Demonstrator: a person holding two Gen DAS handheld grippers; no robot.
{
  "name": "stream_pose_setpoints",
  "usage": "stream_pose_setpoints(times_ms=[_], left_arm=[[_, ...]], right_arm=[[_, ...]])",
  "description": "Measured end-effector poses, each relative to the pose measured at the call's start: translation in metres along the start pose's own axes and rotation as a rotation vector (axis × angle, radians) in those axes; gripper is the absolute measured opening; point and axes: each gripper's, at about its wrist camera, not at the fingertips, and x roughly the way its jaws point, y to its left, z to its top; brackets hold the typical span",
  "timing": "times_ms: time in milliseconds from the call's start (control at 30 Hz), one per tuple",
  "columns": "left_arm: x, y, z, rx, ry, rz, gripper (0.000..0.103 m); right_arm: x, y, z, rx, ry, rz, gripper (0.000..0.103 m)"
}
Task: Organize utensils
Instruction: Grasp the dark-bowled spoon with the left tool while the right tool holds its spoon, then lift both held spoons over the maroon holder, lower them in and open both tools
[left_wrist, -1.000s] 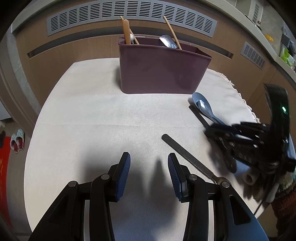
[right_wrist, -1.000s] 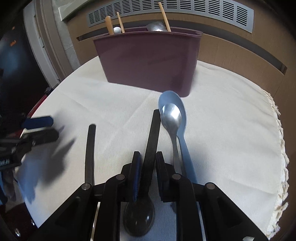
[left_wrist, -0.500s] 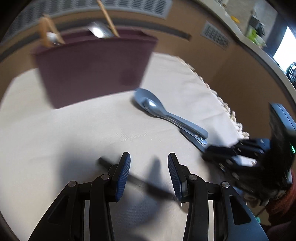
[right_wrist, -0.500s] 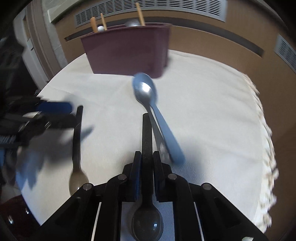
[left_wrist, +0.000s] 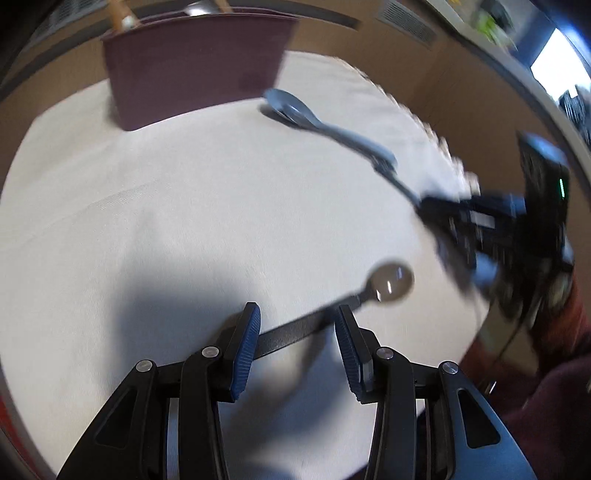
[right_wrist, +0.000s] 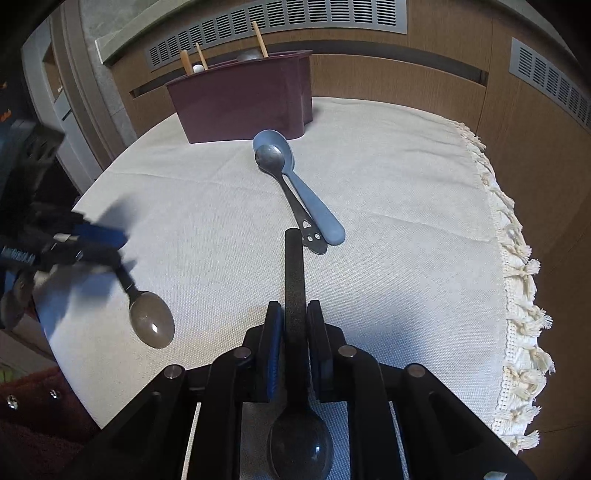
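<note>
My right gripper (right_wrist: 294, 320) is shut on the black handle of a dark spoon (right_wrist: 295, 280), lifted off the cloth with its bowl toward the camera. My left gripper (left_wrist: 297, 328) is open, its fingers straddling the black handle of a second spoon (left_wrist: 388, 282) lying on the cloth; that spoon also shows in the right wrist view (right_wrist: 151, 323). A blue spoon (right_wrist: 314, 203) and a steel spoon (right_wrist: 271, 158) lie together in front of the maroon utensil holder (right_wrist: 243, 103), which also shows in the left wrist view (left_wrist: 195, 62).
The round table carries a cream cloth (right_wrist: 388, 221) with a fringed edge (right_wrist: 517, 277) at the right. The holder has chopsticks and spoons standing in it. Wooden panelling with vents runs behind the table.
My left gripper has swung over the black-handled spoon, and its handle now lies between the open fingers. My right gripper has raised its dark spoon and pulled back from the holder.
</note>
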Motion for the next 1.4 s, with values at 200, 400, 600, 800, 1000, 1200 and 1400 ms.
stream_pose_setpoints(times_ms=[200,400,600,800,1000,1200,1400], left_arm=[[0.011,-0.067,-0.008,0.29,0.051,0.008,0.044],[0.038,-0.088,0.028,0.318,0.057,0.098,0.046],[0.038,-0.048,0.047,0.148,-0.009,0.199,0.048],[0.032,-0.036,0.039,0.094,-0.008,0.192,0.047],[0.034,-0.04,0.04,0.085,-0.001,0.19,0.047],[0.032,-0.043,0.039,0.078,-0.005,0.197,0.047],[0.04,-0.05,0.049,0.082,0.005,0.204,0.047]], right_arm=[[-0.006,-0.007,-0.006,0.04,0.009,0.041,0.014],[-0.018,-0.015,-0.02,0.088,0.006,0.051,0.014],[-0.02,-0.014,-0.022,0.106,0.007,0.048,0.02],[-0.015,-0.013,-0.013,0.116,0.025,0.087,0.03],[0.009,-0.007,0.02,0.002,0.021,0.008,0.023],[0.005,-0.002,0.021,-0.052,0.01,-0.069,0.011],[-0.023,-0.012,0.011,0.02,-0.064,-0.078,0.011]])
